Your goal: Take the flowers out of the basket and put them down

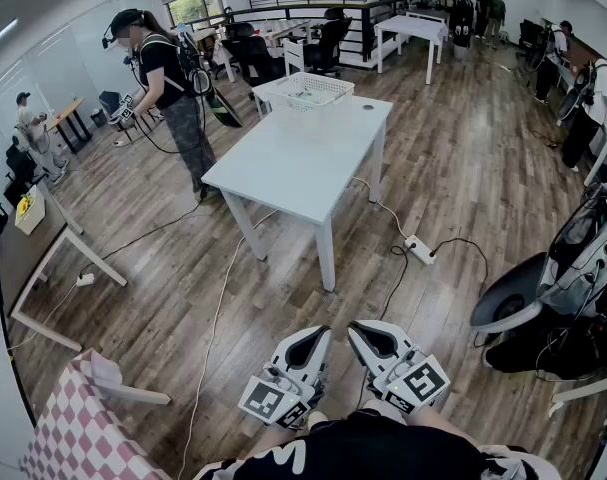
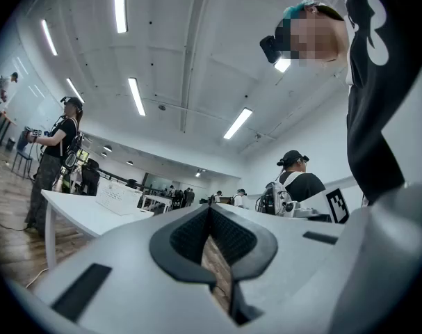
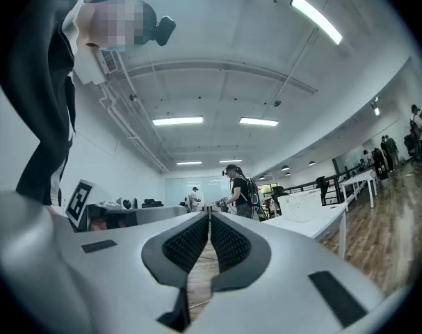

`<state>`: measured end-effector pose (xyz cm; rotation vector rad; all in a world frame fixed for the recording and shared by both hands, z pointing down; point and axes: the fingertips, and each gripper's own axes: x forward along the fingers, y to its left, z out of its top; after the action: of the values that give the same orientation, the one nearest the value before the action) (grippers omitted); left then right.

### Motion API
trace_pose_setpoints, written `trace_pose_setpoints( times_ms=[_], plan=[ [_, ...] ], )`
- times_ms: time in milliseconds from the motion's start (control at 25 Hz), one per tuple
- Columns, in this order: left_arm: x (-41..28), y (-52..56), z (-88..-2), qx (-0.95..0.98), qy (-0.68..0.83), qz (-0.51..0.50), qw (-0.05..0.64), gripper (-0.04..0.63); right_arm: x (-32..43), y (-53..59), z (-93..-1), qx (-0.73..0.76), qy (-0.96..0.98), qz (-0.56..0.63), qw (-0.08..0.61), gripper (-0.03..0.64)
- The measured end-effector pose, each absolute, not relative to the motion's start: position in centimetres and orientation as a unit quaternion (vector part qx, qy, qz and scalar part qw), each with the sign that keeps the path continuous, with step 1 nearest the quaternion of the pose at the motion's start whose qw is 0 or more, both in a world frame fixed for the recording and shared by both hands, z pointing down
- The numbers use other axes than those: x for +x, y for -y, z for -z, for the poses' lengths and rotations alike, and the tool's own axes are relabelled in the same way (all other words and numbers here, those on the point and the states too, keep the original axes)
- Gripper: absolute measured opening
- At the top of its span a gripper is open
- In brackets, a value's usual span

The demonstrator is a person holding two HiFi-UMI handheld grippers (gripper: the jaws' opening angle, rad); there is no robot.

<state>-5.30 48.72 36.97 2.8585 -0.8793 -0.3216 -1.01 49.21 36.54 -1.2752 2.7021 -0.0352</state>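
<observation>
My left gripper [image 1: 316, 338] and right gripper [image 1: 360, 331] sit side by side close to my body, above the wooden floor [image 1: 183, 298]. Both have their jaws pressed together with nothing between them. Well apart from them, farther off, stands the white tabletop [image 1: 293, 168], with the white basket [image 1: 313, 90] at its far end. I cannot make out flowers in it.

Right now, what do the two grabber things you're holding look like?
The left gripper and right gripper are matching smooth white plastic shells. They taper to pointed fingers lined with black ribbed pads. Each carries a white cube printed with black square markers. No cables show on them. The person wears a black top with white print.
</observation>
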Motion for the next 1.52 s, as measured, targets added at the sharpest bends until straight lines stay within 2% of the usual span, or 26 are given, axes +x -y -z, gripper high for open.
trace_pose_setpoints(
  times_ms=[680, 1520],
  plan=[
    [-4.1, -49.2, -36.8, 0.950, 0.287, 0.104, 0.063, 0.003, -0.6, -49.9, -36.1, -0.421, -0.904, 0.005, 0.077, 0.026],
    [0.8, -49.4, -37.7, 0.932, 0.343, 0.101, 0.067, 0.003, 5.1, -49.2, -36.9, -0.386, -0.917, 0.031, 0.094, 0.026]
  ],
)
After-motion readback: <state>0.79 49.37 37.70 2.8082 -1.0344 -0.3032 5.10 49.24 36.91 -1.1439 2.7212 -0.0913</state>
